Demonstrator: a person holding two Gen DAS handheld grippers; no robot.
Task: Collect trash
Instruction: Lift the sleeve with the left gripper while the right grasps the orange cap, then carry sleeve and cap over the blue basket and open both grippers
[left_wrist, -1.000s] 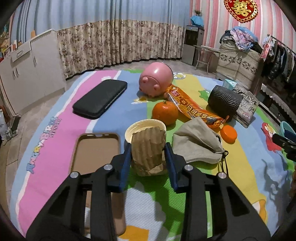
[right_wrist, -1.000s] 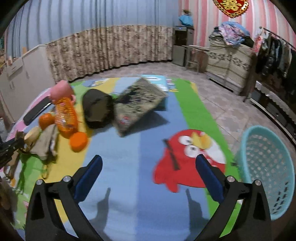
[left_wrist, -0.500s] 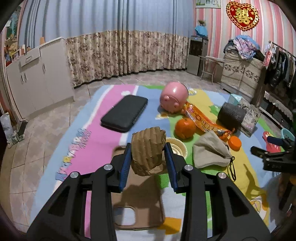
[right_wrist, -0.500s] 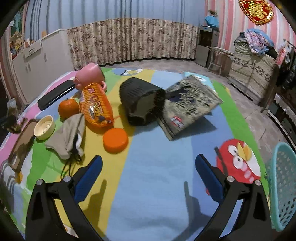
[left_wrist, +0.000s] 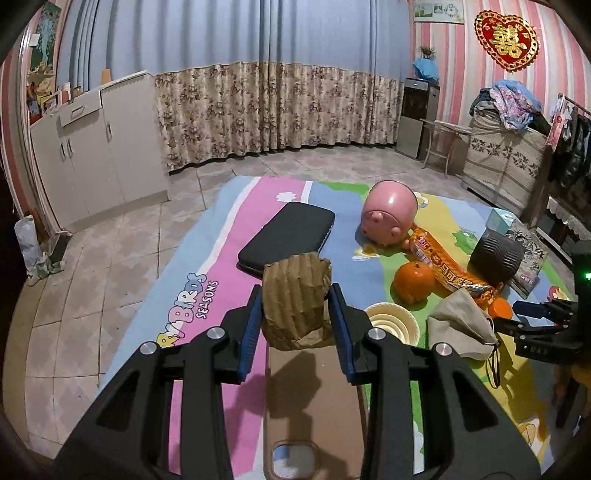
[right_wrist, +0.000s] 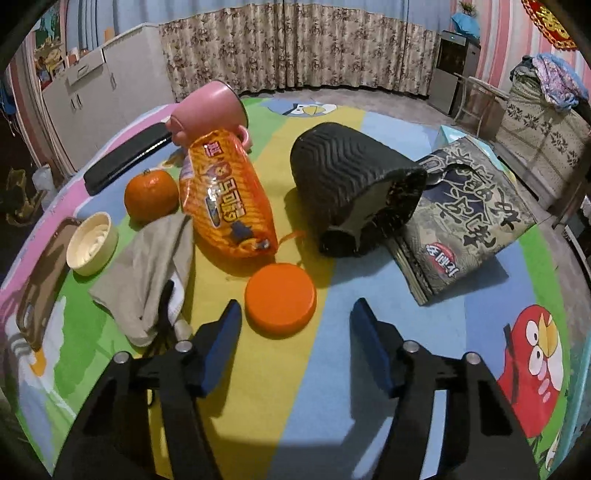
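Left hand-held gripper (left_wrist: 295, 314) pinches a crumpled brown cardboard scrap (left_wrist: 295, 301); right hand-held gripper (right_wrist: 295, 328), jaws just narrowing yet spread, hovers near a flat round orange lid (right_wrist: 280, 299).

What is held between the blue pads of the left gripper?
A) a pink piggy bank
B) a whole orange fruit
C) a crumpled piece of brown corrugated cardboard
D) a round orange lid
C: in the left wrist view the left gripper is closed on the crumpled piece of brown corrugated cardboard, above the mat.
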